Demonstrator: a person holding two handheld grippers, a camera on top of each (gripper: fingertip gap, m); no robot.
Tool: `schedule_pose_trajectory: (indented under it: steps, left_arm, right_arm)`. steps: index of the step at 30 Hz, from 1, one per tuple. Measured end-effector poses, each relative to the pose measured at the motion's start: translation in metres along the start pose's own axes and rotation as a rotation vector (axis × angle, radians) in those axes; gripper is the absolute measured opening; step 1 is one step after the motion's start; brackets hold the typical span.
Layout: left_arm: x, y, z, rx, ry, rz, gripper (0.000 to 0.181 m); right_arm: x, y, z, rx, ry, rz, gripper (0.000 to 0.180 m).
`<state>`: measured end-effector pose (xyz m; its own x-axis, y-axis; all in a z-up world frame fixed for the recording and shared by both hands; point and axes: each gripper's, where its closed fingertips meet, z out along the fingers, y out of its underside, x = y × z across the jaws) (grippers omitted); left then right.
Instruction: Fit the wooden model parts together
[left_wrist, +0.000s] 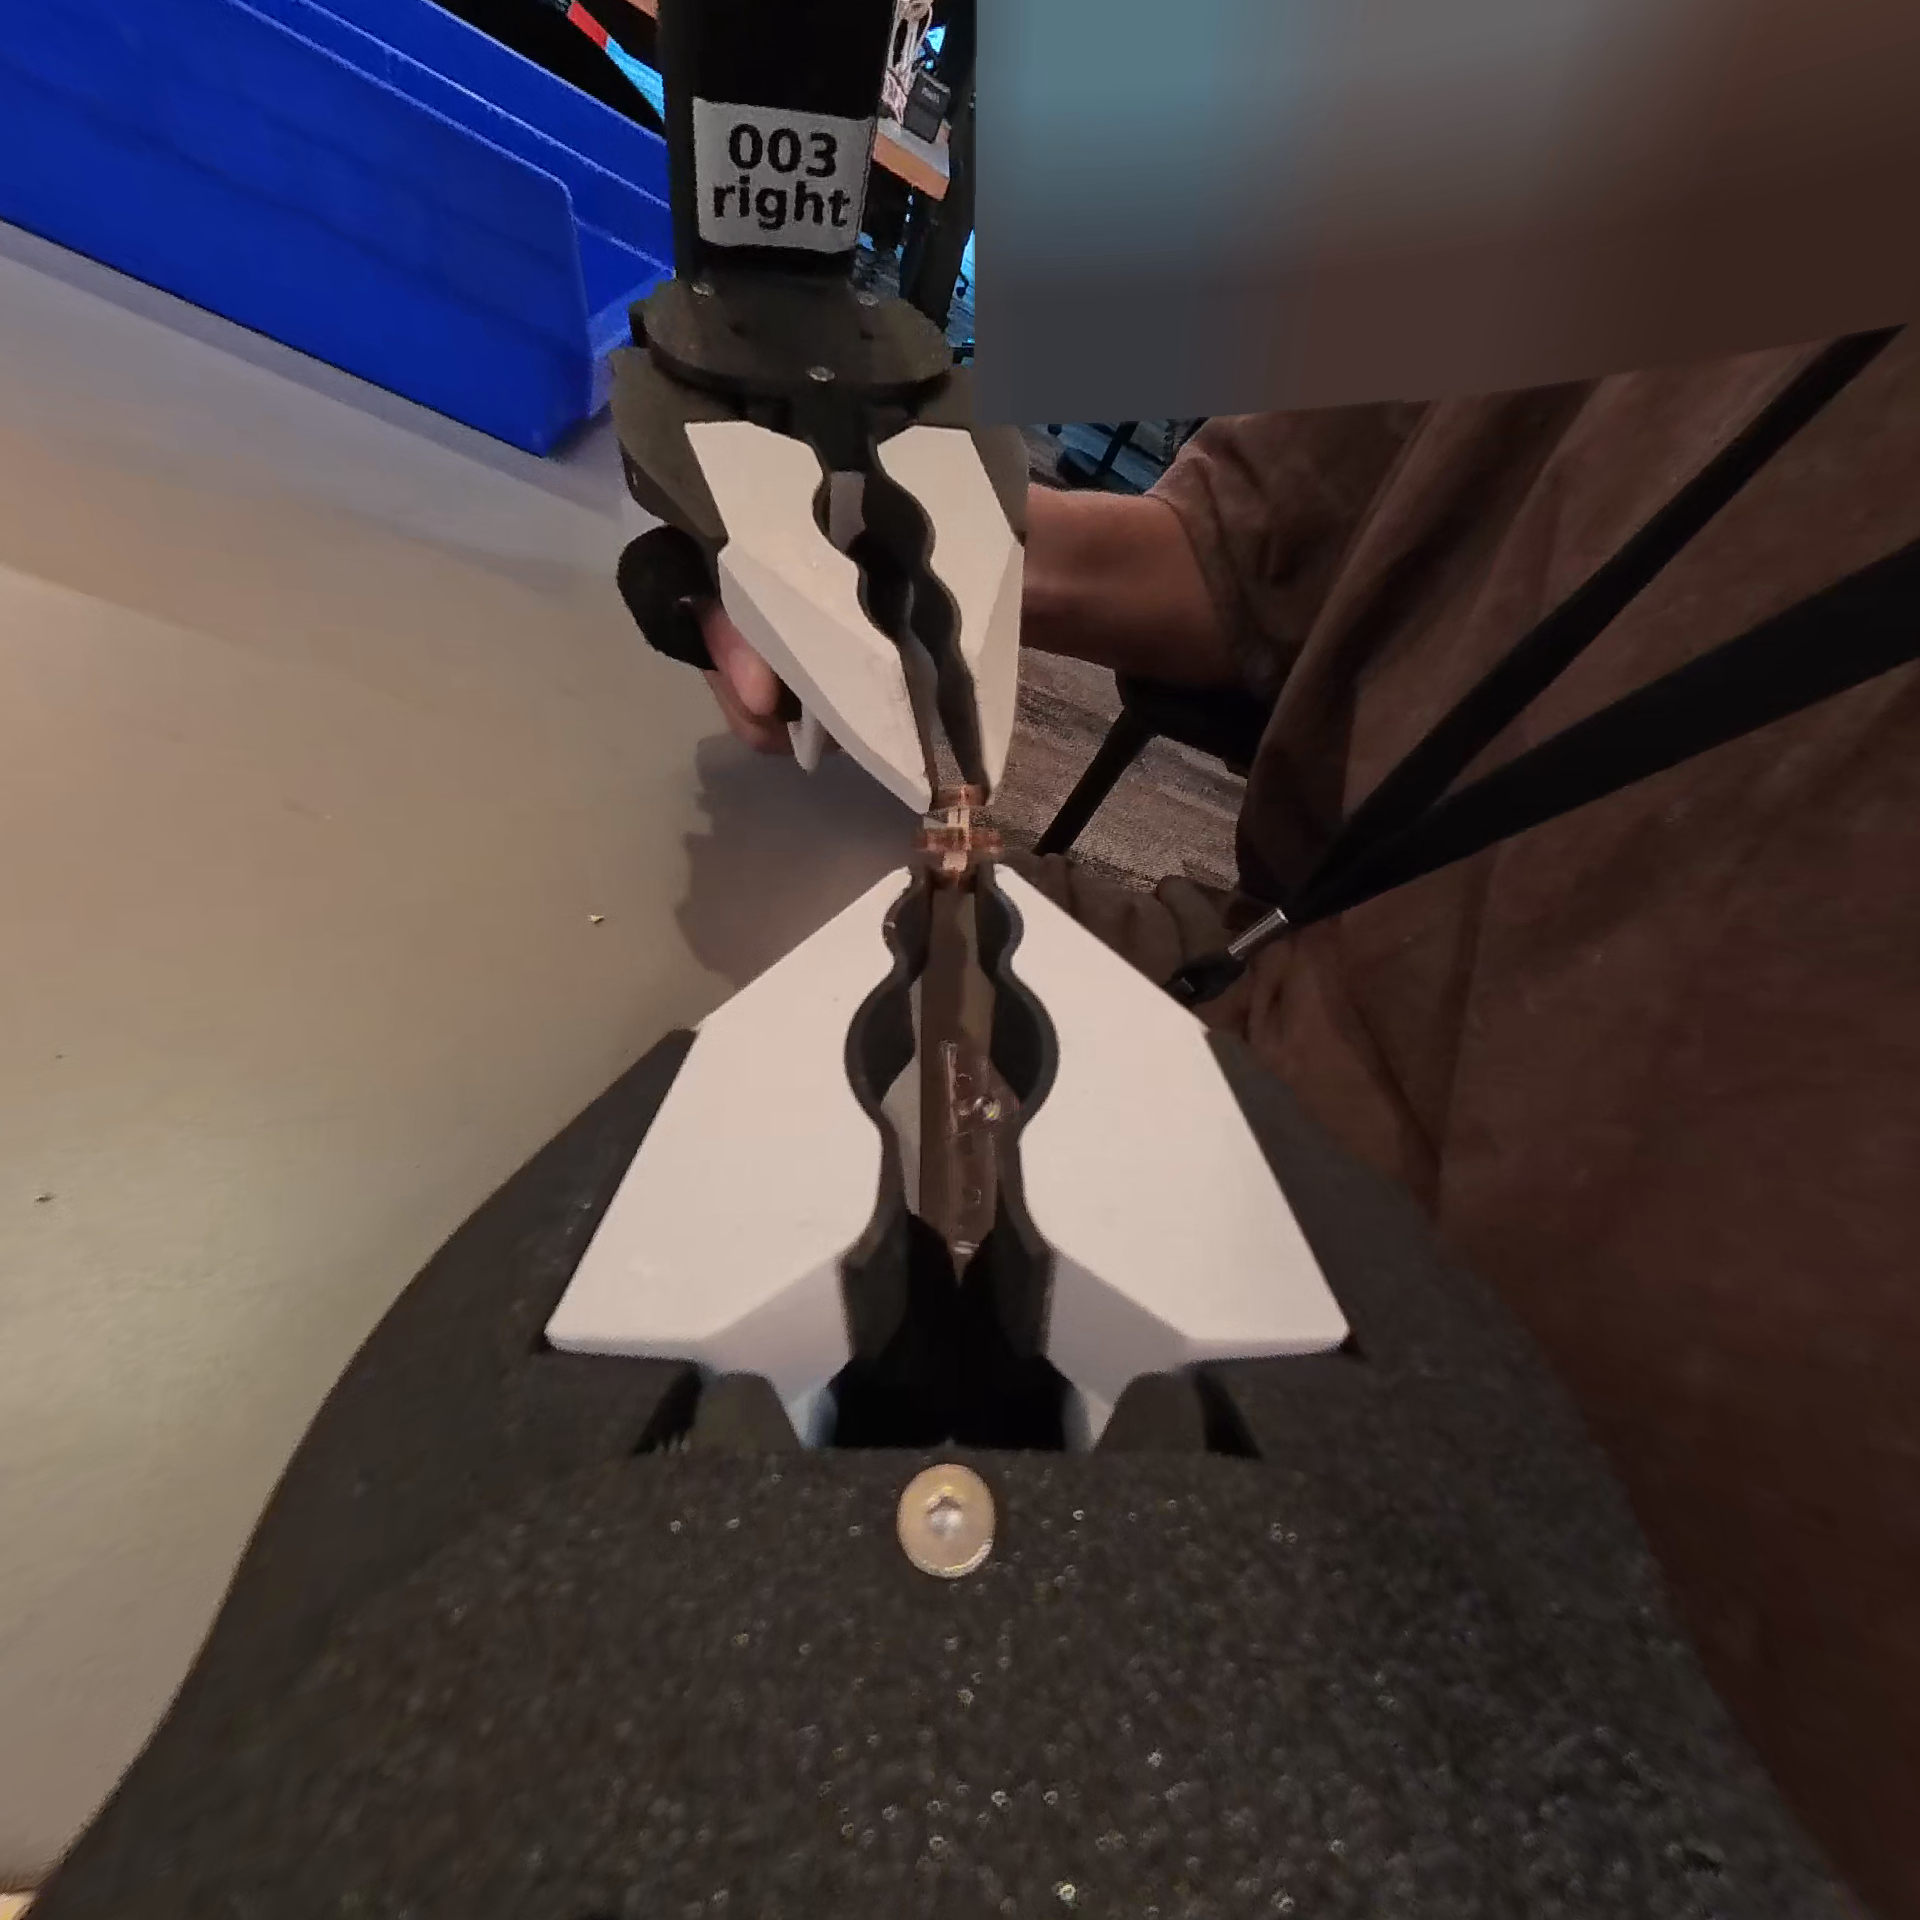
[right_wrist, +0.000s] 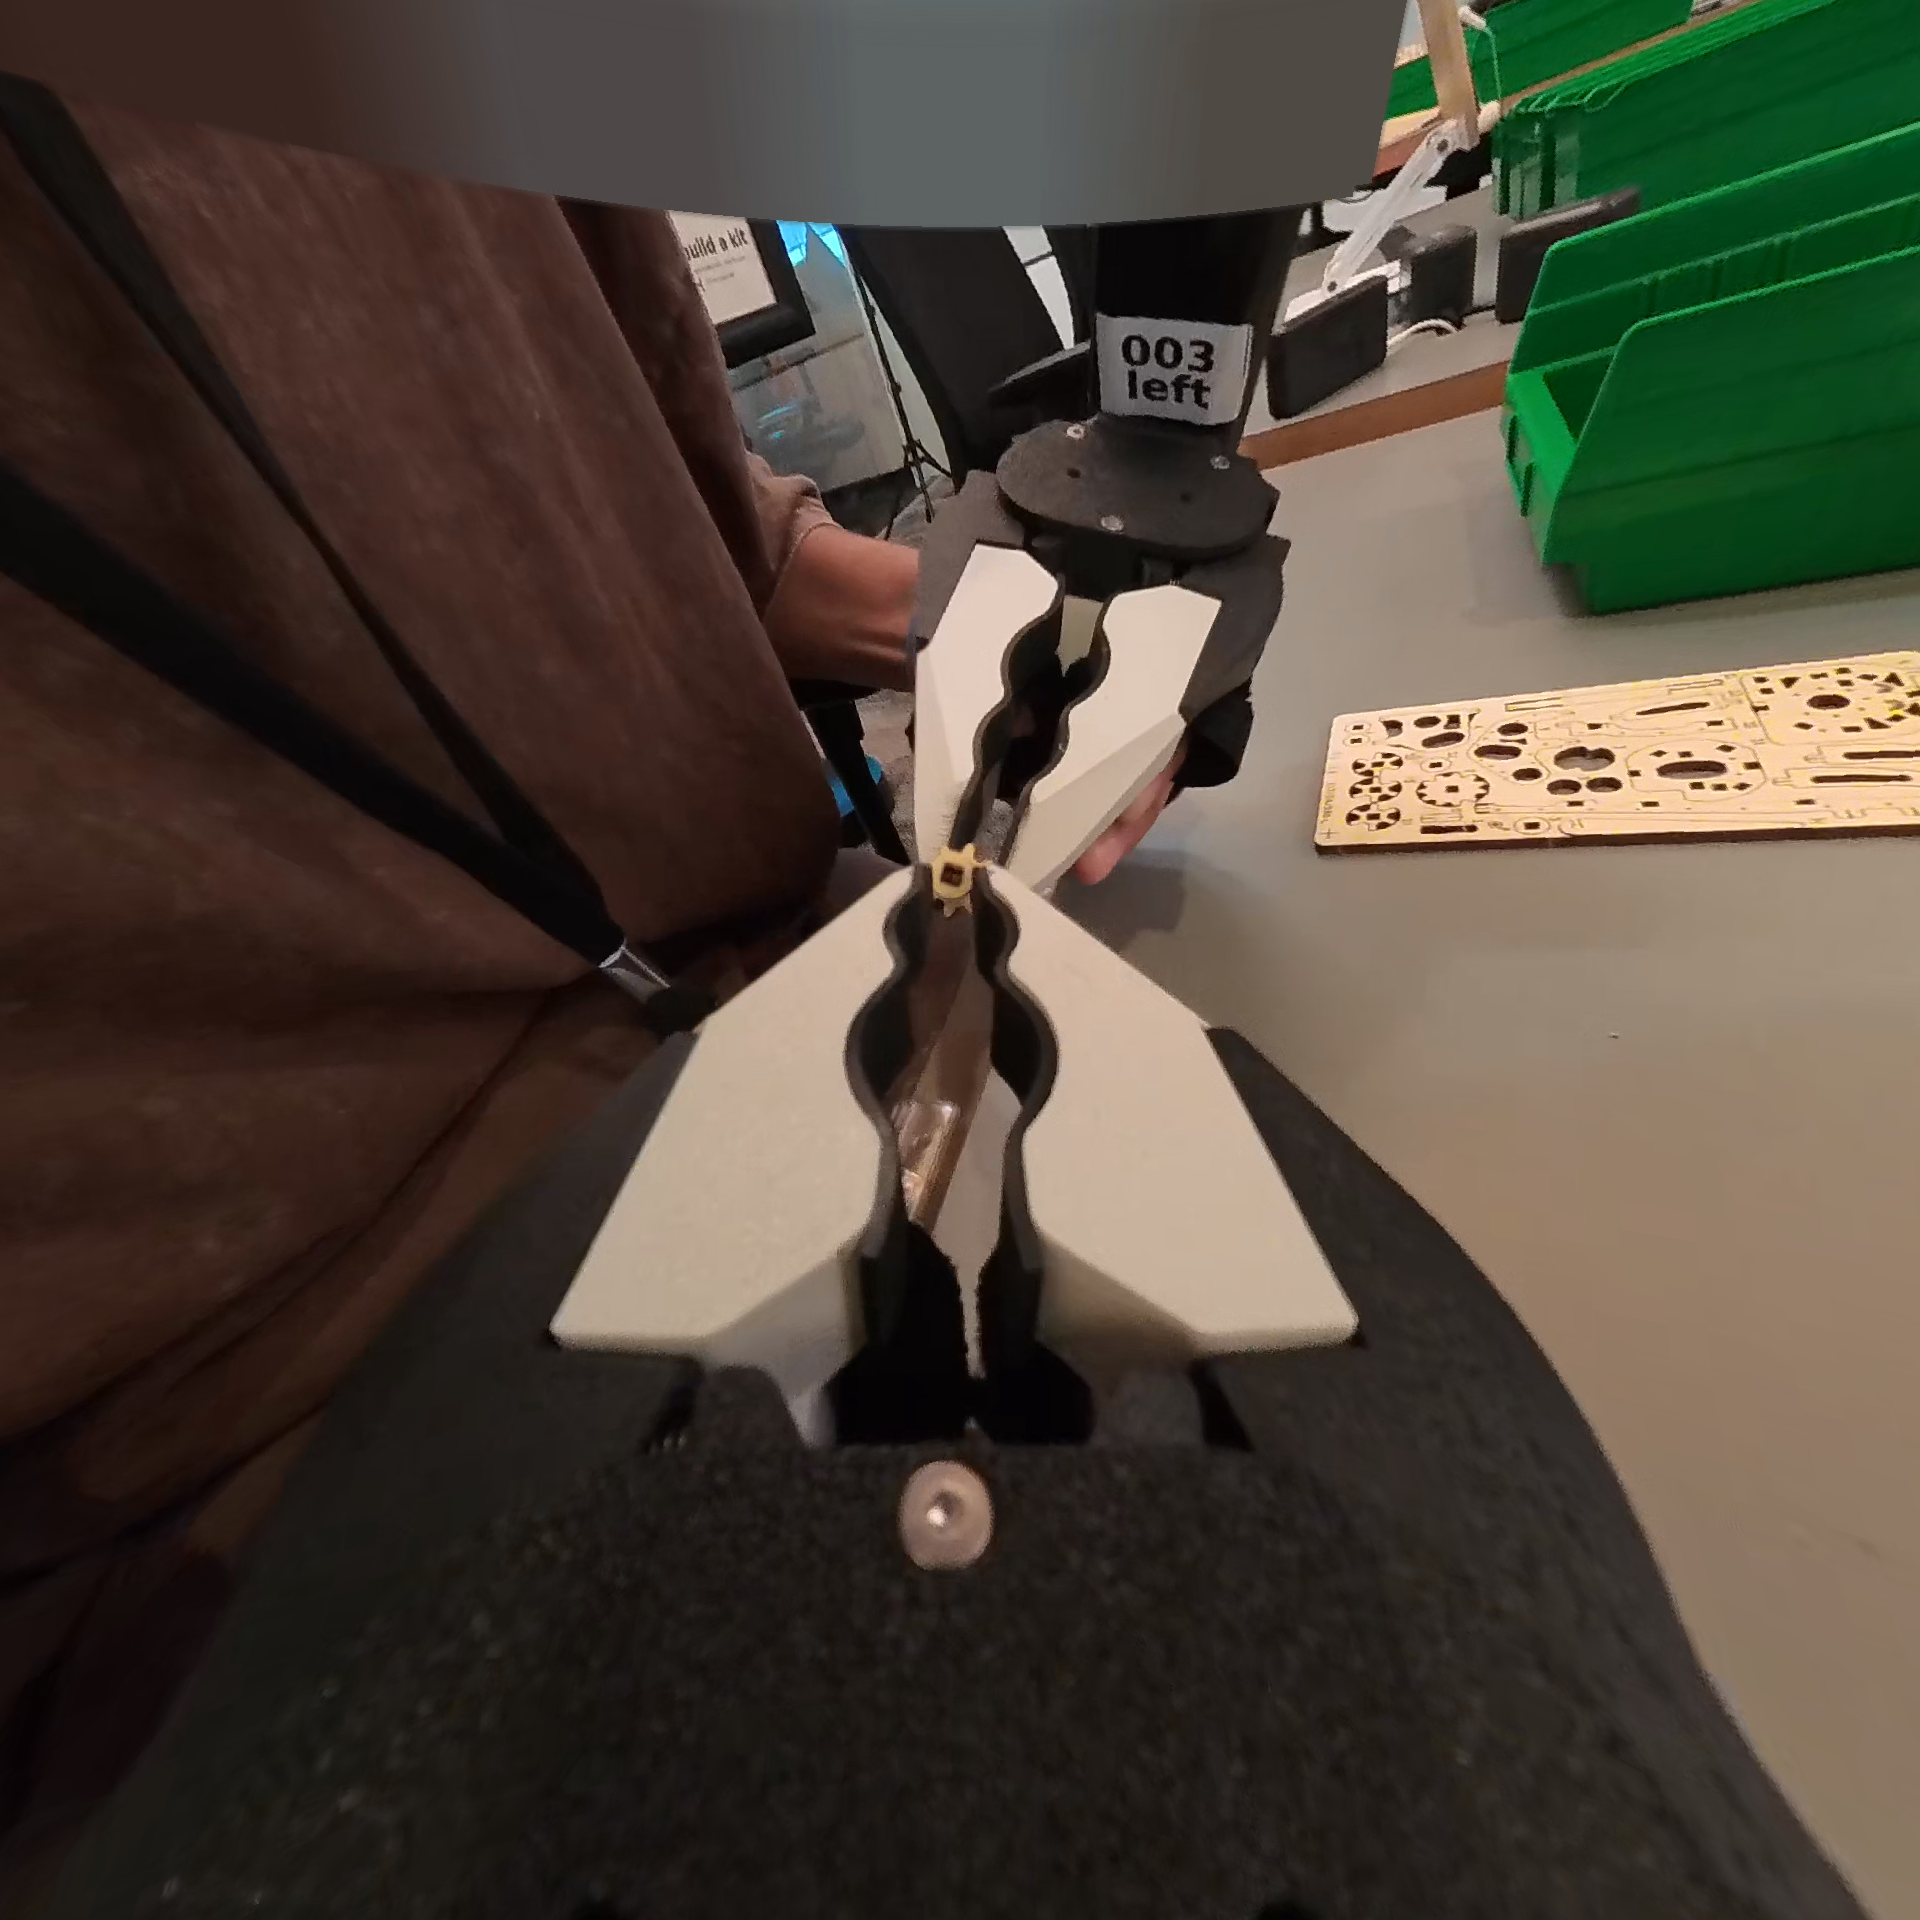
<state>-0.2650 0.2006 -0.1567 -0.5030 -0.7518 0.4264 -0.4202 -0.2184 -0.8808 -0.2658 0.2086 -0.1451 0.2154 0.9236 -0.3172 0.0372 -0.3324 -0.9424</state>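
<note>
My left gripper (left_wrist: 951, 883) and my right gripper (left_wrist: 962, 798) meet tip to tip above the table edge. Each is shut on a small wooden part. The parts (left_wrist: 952, 840) touch in the narrow gap between the tips. How they join is too small to tell. In the right wrist view, a small tan toothed piece with a square hole (right_wrist: 953, 871) sits at my right gripper's tips (right_wrist: 951, 891). My left gripper (right_wrist: 985, 844) comes in from behind it, tilted. Both jaw pairs are closed down to a thin slit.
A flat wooden sheet with cut-out parts (right_wrist: 1621, 753) lies on the grey table (right_wrist: 1455, 1039) to the right. Green bins (right_wrist: 1714, 447) stand behind it. A blue bin (left_wrist: 312, 208) stands at the far left. A person in a brown shirt (left_wrist: 1558, 831) with black straps sits close behind the grippers. Only a small space, under 4 cm, lies between the two pairs of fingers.
</note>
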Motion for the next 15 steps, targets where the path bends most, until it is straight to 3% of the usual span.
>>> schedule_pose_trajectory:
  steps: [15]
  left_arm:
    - [-0.011, 0.009, 0.001, -0.033, -0.042, -0.022, 0.005]
  right_arm:
    - [0.007, 0.011, 0.003, -0.078, 0.058, -0.042, 0.007]
